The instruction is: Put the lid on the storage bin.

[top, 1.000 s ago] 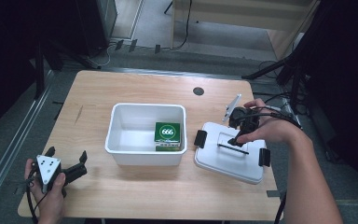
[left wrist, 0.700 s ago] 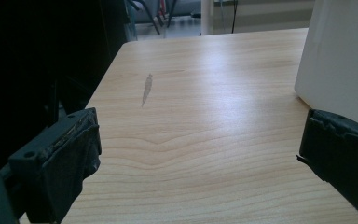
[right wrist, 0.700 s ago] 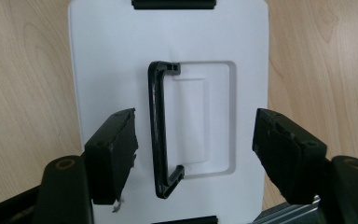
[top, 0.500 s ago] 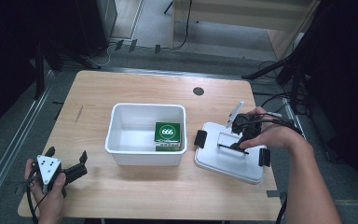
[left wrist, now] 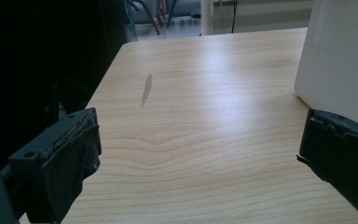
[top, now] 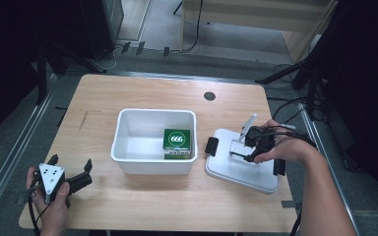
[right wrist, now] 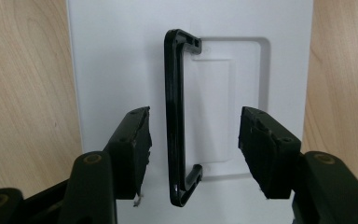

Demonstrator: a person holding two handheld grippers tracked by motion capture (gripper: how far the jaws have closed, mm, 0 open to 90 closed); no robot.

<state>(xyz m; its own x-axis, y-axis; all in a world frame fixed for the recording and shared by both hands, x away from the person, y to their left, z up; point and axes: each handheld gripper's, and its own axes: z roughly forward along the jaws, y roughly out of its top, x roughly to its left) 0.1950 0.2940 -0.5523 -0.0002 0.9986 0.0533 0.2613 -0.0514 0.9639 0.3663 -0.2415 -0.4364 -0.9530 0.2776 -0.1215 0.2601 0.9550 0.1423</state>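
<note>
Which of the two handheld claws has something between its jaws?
The right gripper: its open jaws straddle the black handle of the white lid and have just been closing. The left gripper frames only bare table.

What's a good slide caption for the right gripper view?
Right tongs straddle the black handle of the white lid lying on the table, jaws closing but not yet pressing on it.

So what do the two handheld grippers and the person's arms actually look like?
Both are black two-jaw tools. The left gripper carries a grey three-cornered plate dotted with dark spots, and a thin dark cable trails from it. Its pads look wrapped in dark, worn tape. The right gripper has black cables running back over the hand, and its jaws are blocky with round screw holes. Both forearms are bare, no sleeves.
</note>
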